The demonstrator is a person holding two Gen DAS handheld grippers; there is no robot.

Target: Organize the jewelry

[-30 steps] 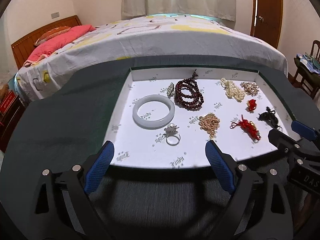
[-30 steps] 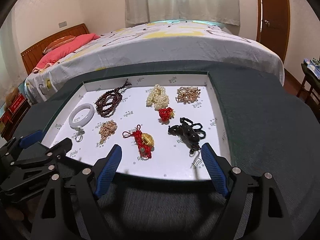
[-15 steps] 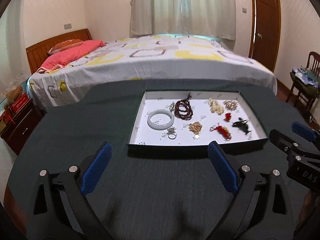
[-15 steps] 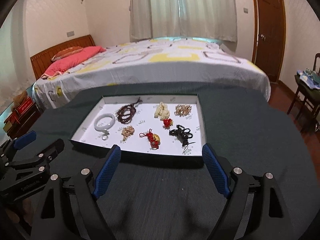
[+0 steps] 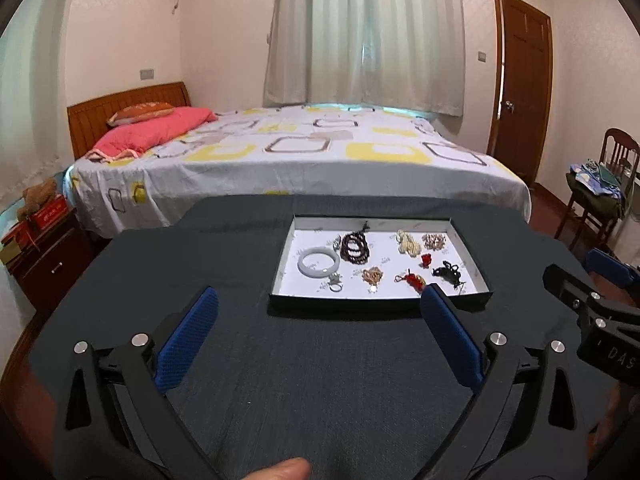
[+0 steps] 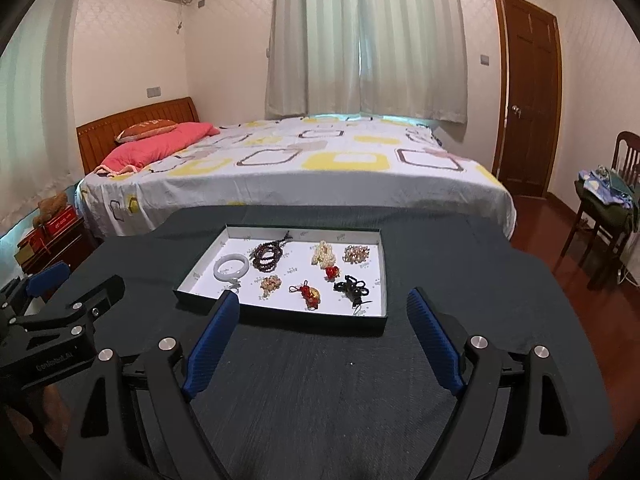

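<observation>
A shallow white-lined tray (image 5: 376, 305) (image 6: 280, 321) lies on the dark cloth. It holds a white bangle (image 5: 318, 263) (image 6: 231, 268), dark red beads (image 5: 354, 246), pearls (image 5: 408, 242), a gold chain (image 5: 372, 276), a red knot with a gold charm (image 6: 308, 294), a black cord piece (image 6: 352, 288) and a ring (image 5: 335, 286). My left gripper (image 5: 319, 292) hangs short of the tray's near edge, its jaws opening with nothing between them. My right gripper (image 6: 323, 294) is beside it on the right, open and empty, also short of the tray.
The table (image 5: 320, 380) wears a dark grey cloth. Behind it stands a bed (image 5: 300, 152) with a pink pillow. A nightstand (image 5: 44, 248) is at the left, a chair (image 5: 600, 192) with clothes and a brown door (image 5: 520, 80) at the right. A person's fingertip (image 5: 284, 470) shows below.
Both grippers have pulled back and risen from over the tray, which now looks smaller and farther off. More of the room shows. The jewelry has not moved.
</observation>
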